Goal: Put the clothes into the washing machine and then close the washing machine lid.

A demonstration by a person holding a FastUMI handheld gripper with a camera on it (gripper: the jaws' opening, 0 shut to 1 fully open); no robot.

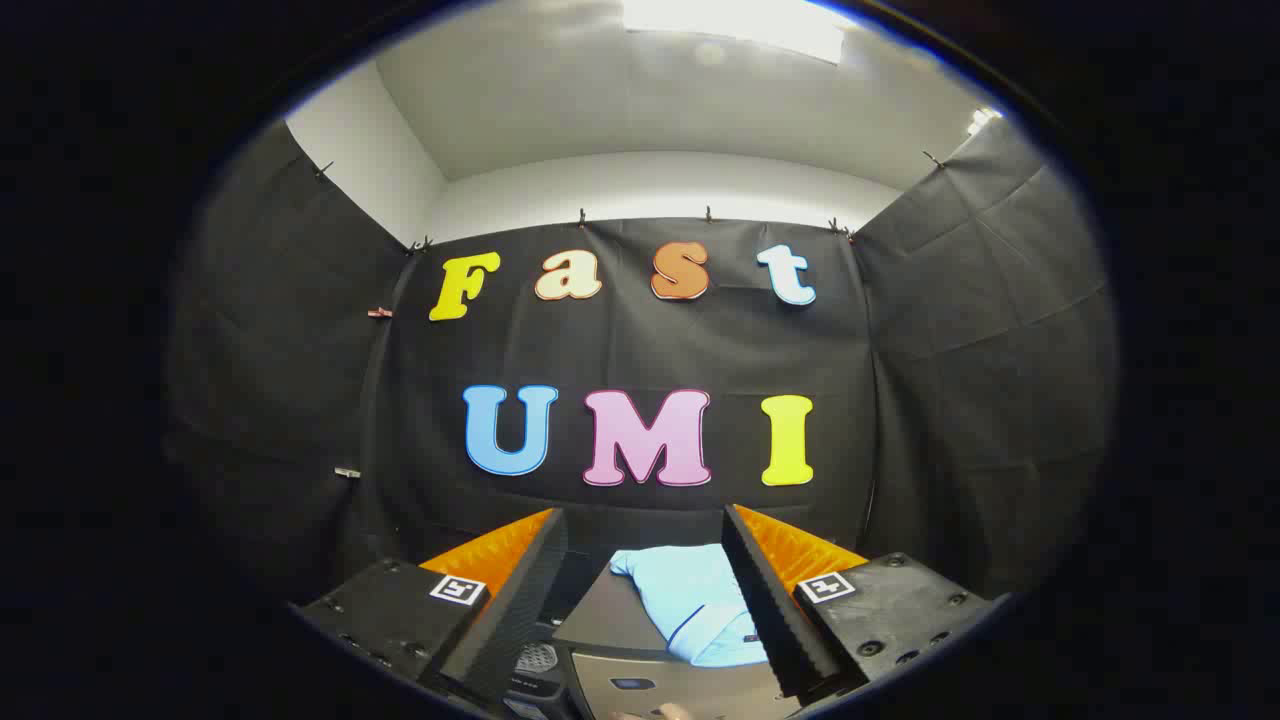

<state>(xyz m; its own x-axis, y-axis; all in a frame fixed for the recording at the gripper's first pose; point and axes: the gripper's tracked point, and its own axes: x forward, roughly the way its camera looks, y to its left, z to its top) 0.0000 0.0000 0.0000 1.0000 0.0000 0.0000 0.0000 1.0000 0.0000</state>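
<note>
My gripper (640,545) is open, its two fingers spread wide with nothing pressed between them. Seen low through the gap between the fingers lies a light blue garment (695,605), folded, resting on a dark flat surface (605,615). The garment sits closer to the right finger (770,600), which covers its right edge. Just below it is a grey panel (660,690) with a small dark slot, part of an appliance. Whether this is the washing machine's lid I cannot tell.
Black cloth walls close the booth at the back and on both sides. A perforated grey part (537,658) shows beside the left finger. A small bit of a hand (665,712) appears at the very bottom.
</note>
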